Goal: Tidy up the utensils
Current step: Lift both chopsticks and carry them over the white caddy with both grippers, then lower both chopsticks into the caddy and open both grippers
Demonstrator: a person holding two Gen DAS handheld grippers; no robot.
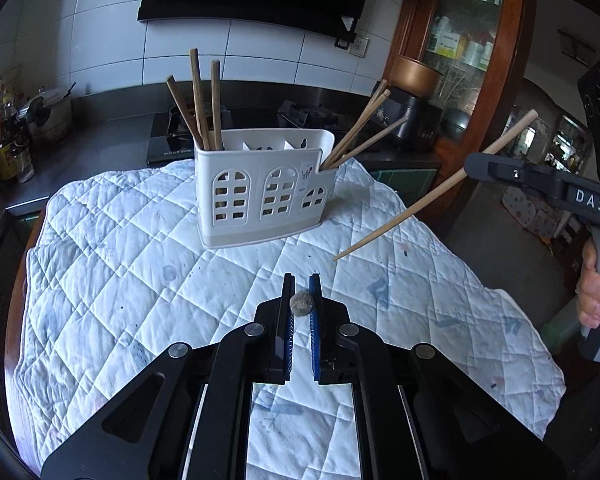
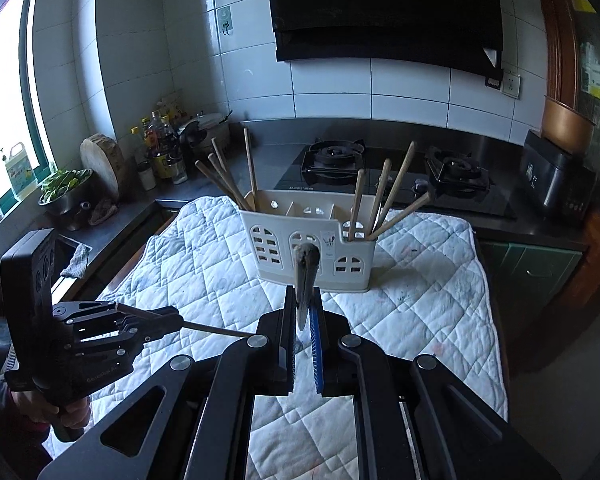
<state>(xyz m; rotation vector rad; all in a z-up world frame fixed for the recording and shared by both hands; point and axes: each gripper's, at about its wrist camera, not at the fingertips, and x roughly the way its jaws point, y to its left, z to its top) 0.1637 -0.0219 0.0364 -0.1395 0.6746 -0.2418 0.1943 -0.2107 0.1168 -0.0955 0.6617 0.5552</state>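
Note:
A white utensil holder [image 1: 260, 188] with arched cut-outs stands on the quilted cloth [image 1: 140, 280]; it also shows in the right wrist view [image 2: 308, 240]. Several chopsticks lean in its left end [image 1: 200, 100] and its right end [image 1: 360, 128]. My left gripper [image 1: 302, 294] is shut on a chopstick seen end-on [image 1: 302, 304]; in the right wrist view that stick [image 2: 216, 330] pokes out of it. My right gripper [image 2: 304, 300] is shut on another chopstick [image 2: 306, 272]; in the left wrist view that stick [image 1: 420, 204] slants down over the cloth, right of the holder.
A dark counter with a gas hob [image 2: 380, 168] runs behind the table. Bottles [image 2: 160, 148], a pot and a bowl of greens [image 2: 64, 188] stand at the left. A black appliance [image 2: 552, 184] and a wooden cabinet [image 1: 460, 40] are at the right.

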